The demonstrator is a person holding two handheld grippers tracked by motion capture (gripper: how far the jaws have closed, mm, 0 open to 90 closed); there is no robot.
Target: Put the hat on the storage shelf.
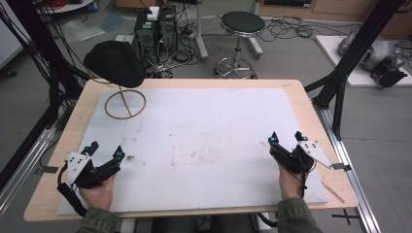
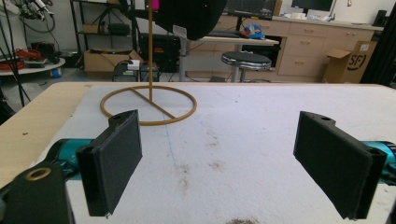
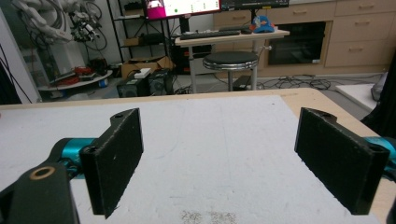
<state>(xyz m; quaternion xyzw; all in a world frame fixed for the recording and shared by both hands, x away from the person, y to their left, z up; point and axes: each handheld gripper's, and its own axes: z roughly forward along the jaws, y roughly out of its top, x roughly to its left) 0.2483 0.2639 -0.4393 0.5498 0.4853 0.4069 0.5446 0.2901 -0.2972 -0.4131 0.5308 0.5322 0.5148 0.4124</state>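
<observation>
While idle, both grippers [image 1: 104, 151] [image 1: 285, 138] low, fingers [image 2: 112, 158] apart.

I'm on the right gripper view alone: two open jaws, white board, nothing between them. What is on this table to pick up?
Observer: A black hat on a wooden stand, at the table's far left corner in the high view.
Operator: Which gripper is nearer to it?
Observer: The left gripper; the left gripper view has the stand's ring base straight ahead of its jaws.
Operator: Is that gripper ready to grasp?
Observer: Its jaws stand wide apart with nothing between them, low over the white board.
Operator: And where does mine sit?
Observer: The right gripper is at the board's near right, apart from the stand.
</observation>
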